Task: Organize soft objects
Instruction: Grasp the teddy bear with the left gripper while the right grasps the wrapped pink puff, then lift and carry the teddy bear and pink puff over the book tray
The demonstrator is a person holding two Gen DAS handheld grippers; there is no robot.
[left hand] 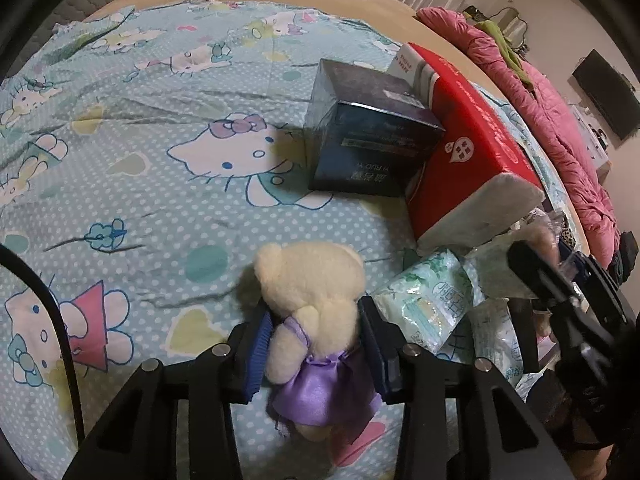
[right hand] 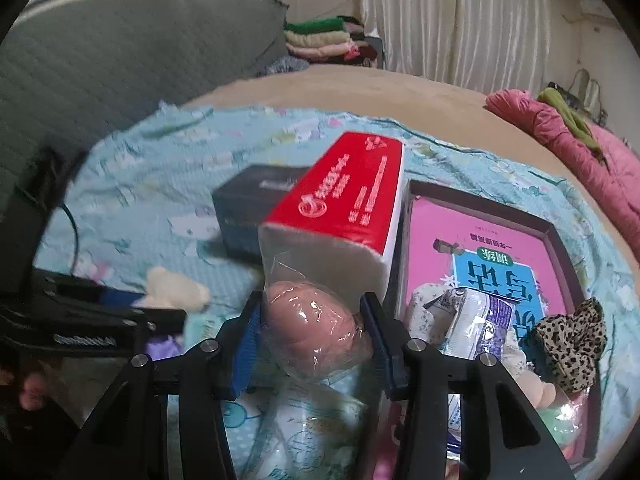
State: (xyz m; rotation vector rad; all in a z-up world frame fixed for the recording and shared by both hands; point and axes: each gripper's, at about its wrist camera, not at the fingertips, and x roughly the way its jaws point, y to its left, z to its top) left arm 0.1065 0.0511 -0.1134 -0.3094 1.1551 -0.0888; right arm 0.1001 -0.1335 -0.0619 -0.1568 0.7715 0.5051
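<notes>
Cream plush, a small teddy bear (left hand: 310, 312) in a shiny purple dress, sat squeezed between the blue pads of the left gripper (left hand: 316, 344), low in the left wrist view. It lay on a pale blue cartoon-cat bedsheet (left hand: 160, 184), head pointing away from the camera, so its long axis ran along the fingers and the pads pressed its sides at the waist. To its right stood a dark blue box (left hand: 372, 140), then a red tissue pack (left hand: 476, 168) leaning against it, with small green-printed tissue packets (left hand: 428, 300) lying just beside the bear. At the far right edge, the right gripper (left hand: 560, 280) appeared, blurred, over that clutter.

In the right wrist view, the left gripper showed at the left edge with the bear's cream head just beyond it. In the middle, the right gripper (right hand: 312, 340) was clamped on a pink egg-shaped sponge (right hand: 312, 328) wrapped in clear plastic, its narrow end pointing away between the fingers. Right of it lay a shallow dark tray (right hand: 560, 236) holding a pink book, a purple-printed packet (right hand: 476, 320) and a leopard-print cloth (right hand: 572, 340).

Both hands looked loaded. The tray lay just right of the right gripper, which seemed nearer to it; the bear, farther left, would have had to cross the tissue packets.
</notes>
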